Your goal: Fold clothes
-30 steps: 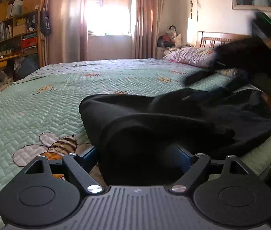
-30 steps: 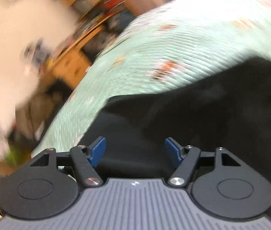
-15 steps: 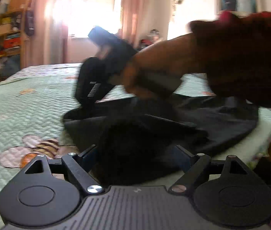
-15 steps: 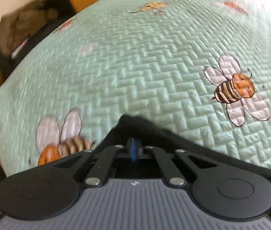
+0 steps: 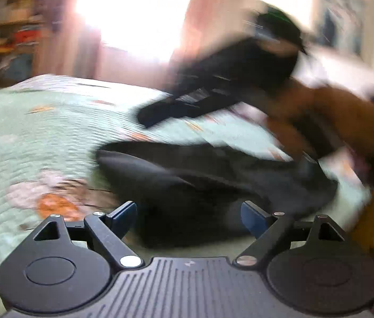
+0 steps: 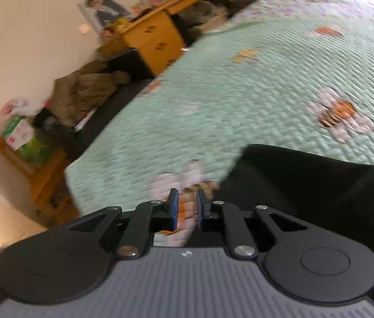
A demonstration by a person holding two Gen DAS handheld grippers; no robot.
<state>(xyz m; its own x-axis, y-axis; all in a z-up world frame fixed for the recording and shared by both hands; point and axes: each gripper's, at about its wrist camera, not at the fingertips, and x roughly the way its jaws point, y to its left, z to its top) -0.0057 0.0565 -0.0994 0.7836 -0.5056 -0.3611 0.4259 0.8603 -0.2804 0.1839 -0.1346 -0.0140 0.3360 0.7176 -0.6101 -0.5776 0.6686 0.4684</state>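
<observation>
right claw (image 6: 186, 209): blue pads stand a narrow gap apart, jaws have just been opening from a full close. nothing is between them; the bee print of the bedspread (image 6: 240, 100) shows through the gap. the dark garment (image 6: 306, 185) lies just right of the claw, its edge near the right finger but not gripped.

left claw (image 5: 188, 217): jaws spread wide, holding nothing. blue pads sit on either side of the near fold of the dark garment (image 5: 200, 180) without pressing on it. left view is heavily motion-blurred.

garment position: lies on the green quilted bedspread (image 5: 28, 132), near the edge of the bed closest to the cameras, bunched in folds. a bee print lies just left of it in the left view.

in the left view the right claw (image 5: 144, 115) appears as a black blurred shape raised above the bed beyond the garment, held by a hand (image 5: 319, 116) coming in from the right. its jaws cannot be read there.

background: bright window (image 5: 134, 13) with pink curtains; wooden desk (image 6: 155, 37) with clutter at the far side of the bed.
</observation>
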